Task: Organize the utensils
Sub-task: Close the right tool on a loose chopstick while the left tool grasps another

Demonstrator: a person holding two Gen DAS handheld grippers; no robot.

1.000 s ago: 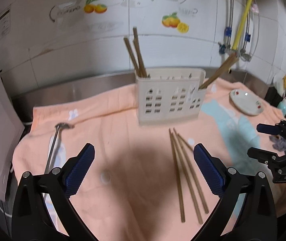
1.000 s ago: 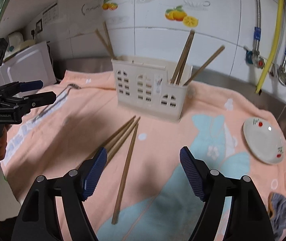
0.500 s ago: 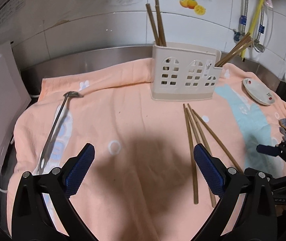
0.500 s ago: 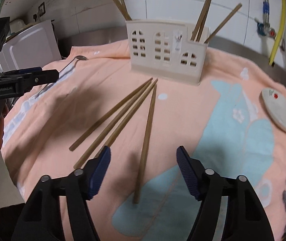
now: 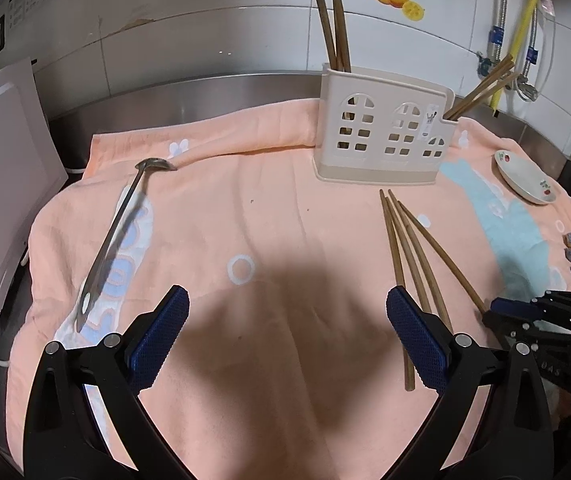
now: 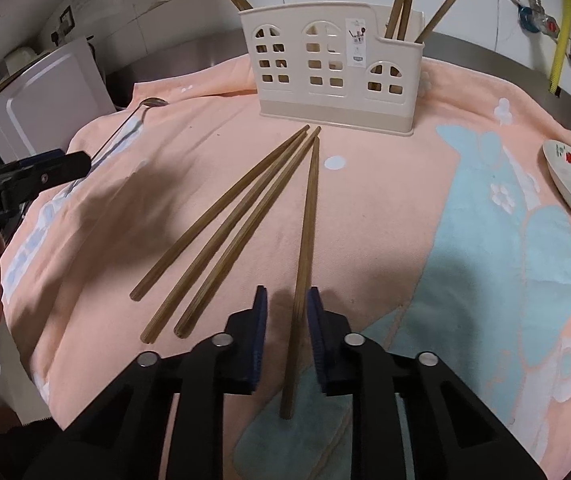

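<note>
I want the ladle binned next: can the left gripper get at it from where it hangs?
Probably yes. The left gripper is open and empty, and the ladle lies alone on the towel ahead-left, nothing between them.

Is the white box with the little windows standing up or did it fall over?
Standing up. The utensil holder sits flat on its base on the towel, and chopsticks poke out of its open top.
</note>
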